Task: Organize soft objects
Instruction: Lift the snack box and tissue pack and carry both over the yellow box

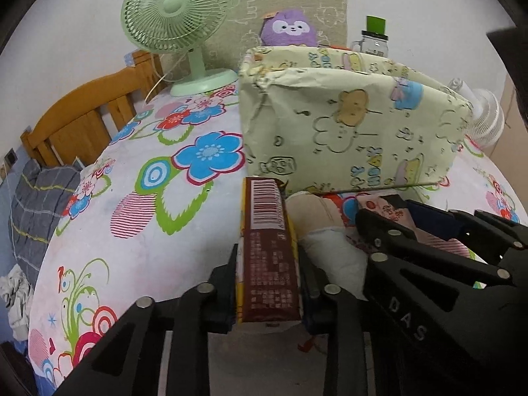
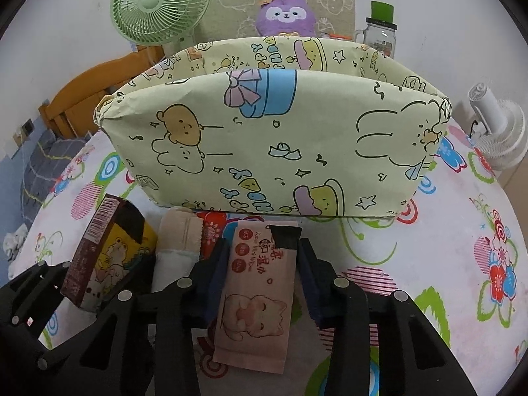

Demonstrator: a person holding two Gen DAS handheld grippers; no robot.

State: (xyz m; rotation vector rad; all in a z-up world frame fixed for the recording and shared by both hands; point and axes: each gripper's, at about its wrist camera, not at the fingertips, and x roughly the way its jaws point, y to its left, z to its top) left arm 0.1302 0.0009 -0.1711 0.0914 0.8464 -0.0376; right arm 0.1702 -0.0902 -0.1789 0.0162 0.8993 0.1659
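My left gripper (image 1: 268,283) is shut on a brown and yellow tissue pack (image 1: 269,250), held just above the table; it also shows in the right wrist view (image 2: 109,254). My right gripper (image 2: 260,264) straddles a pink wet-wipes pack (image 2: 257,297) that lies flat on the table, the pads close to its sides. A rolled beige and white cloth (image 1: 321,231) lies between the two packs (image 2: 178,241). A pale green cartoon-print box (image 2: 274,138) stands open just beyond them (image 1: 346,125).
The table has a floral cloth (image 1: 148,198). A green fan (image 1: 175,23), a purple plush (image 2: 285,15) and a glass jar (image 2: 379,33) stand behind the box. A white fan (image 2: 498,132) stands at the right. A wooden chair (image 1: 82,122) is at the left.
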